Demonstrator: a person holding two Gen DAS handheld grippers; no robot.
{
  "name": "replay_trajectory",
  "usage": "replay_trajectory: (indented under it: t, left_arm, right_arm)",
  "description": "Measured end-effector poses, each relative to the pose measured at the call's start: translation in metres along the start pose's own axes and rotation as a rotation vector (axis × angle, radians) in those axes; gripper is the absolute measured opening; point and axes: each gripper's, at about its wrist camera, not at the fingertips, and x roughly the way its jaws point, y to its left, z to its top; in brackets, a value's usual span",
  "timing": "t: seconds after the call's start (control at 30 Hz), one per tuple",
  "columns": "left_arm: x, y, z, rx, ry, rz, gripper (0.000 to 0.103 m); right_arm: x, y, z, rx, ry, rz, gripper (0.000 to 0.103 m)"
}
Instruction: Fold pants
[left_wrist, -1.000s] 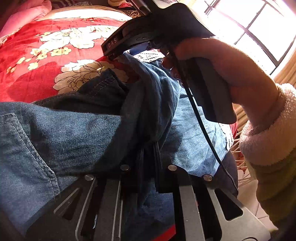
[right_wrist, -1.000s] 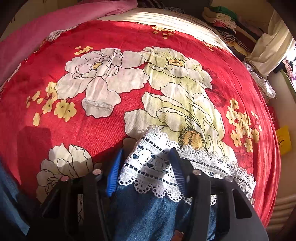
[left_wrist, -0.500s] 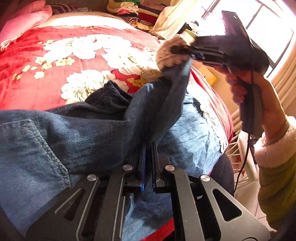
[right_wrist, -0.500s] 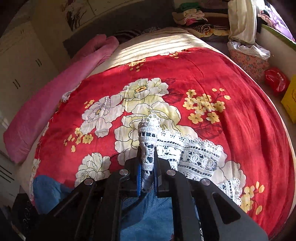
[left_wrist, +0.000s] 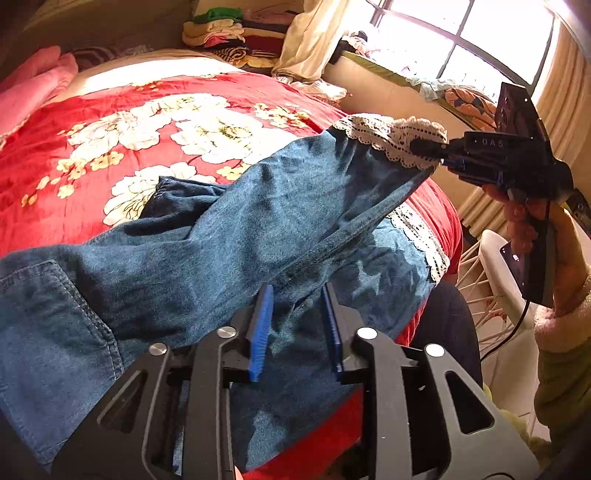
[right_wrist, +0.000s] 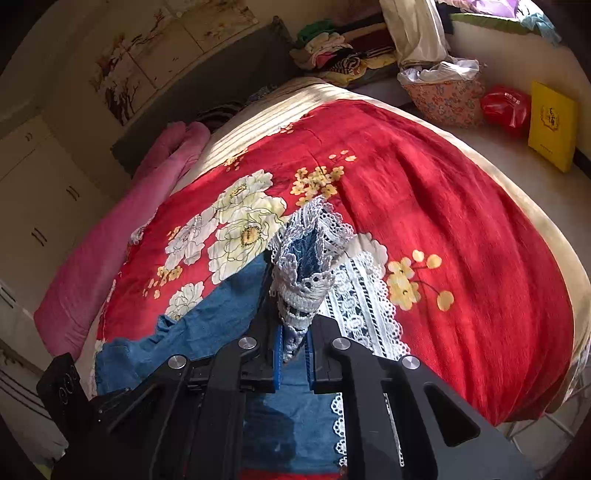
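Right gripper: blue-padded fingers clamped tight on the white lace cuff of the upper leg of the blue denim pants with lace-trimmed hems. Cuff bunched between the pads and held up off the bed.

Left gripper: fingers opening; denim lies between them, pads no longer pinching it, cloth just drapes across the gap. No hold on that side.

Outward from the right fingers: the lifted leg runs as a taut sloping band from the raised cuff down toward the waist, which lies at the near-left part of the red floral bedspread. Back pocket shows at far left of the left wrist view. The second leg stays flat underneath, its lace hem close to the bed's right edge.

Key relation: pants' long axis runs waist (left) to hems (right), roughly along the near edge of the bed. Right hand owns the hem end. Left gripper sits over the thigh/knee zone, just about where a crosswise fold line would fall.

Judgement: the held cuff probably travels along the long axis toward the waist, or back flat onto the lower hem to align the legs. Cannot tell which. Risk: the leg twists, since one pinched point carries the whole cuff.
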Motion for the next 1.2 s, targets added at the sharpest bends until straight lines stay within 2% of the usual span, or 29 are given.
replay_trajectory:
  t: [0.07, 0.17, 0.23, 0.4, 0.53, 0.63, 0.77, 0.83, 0.87, 0.9, 1.0, 1.2]
  left_arm:
    - [0.003, -0.009, 0.001, 0.062, 0.0, 0.023, 0.033]
    - [0.006, -0.02, 0.003, 0.148, -0.013, 0.096, 0.033]
    - [0.003, -0.024, 0.005, 0.19, -0.034, 0.119, 0.033]
    - [-0.002, -0.024, 0.008, 0.235, -0.044, 0.145, 0.036]
    - [0.008, -0.02, 0.005, 0.226, 0.027, 0.092, 0.036]
    - [0.009, -0.033, -0.001, 0.263, 0.025, 0.024, 0.036]
    - [0.027, -0.049, -0.007, 0.322, 0.075, 0.059, 0.036]
    - [0.038, -0.052, -0.01, 0.342, 0.101, 0.084, 0.021]
    - [0.041, -0.052, -0.011, 0.347, 0.109, 0.104, 0.004]
    - [0.042, -0.05, -0.011, 0.335, 0.112, 0.111, 0.001]
    - [0.029, -0.043, -0.008, 0.278, 0.099, 0.057, 0.0]
    - [0.004, -0.052, -0.019, 0.313, 0.096, 0.028, 0.0]
  right_arm:
    - [0.0, -0.012, -0.011, 0.033, 0.012, 0.005, 0.008]
    - [0.003, -0.026, -0.024, 0.075, 0.026, 0.008, 0.008]
    - [0.004, -0.03, -0.026, 0.088, 0.029, 0.015, 0.008]
    - [0.002, -0.034, -0.024, 0.089, 0.02, 0.021, 0.008]
    - [-0.001, -0.037, -0.021, 0.107, 0.012, 0.043, 0.008]
    - [-0.006, -0.038, -0.019, 0.117, 0.006, 0.056, 0.008]
    - [-0.013, -0.039, -0.018, 0.133, -0.005, 0.067, 0.008]
    - [-0.016, -0.04, -0.018, 0.136, -0.012, 0.068, 0.008]
    - [-0.018, -0.04, -0.019, 0.136, -0.013, 0.069, 0.008]
    - [-0.019, -0.04, -0.02, 0.137, -0.01, 0.07, 0.008]
    - [-0.022, -0.041, -0.026, 0.126, -0.007, 0.059, 0.008]
    - [-0.023, -0.04, -0.049, 0.072, 0.035, 0.011, 0.008]
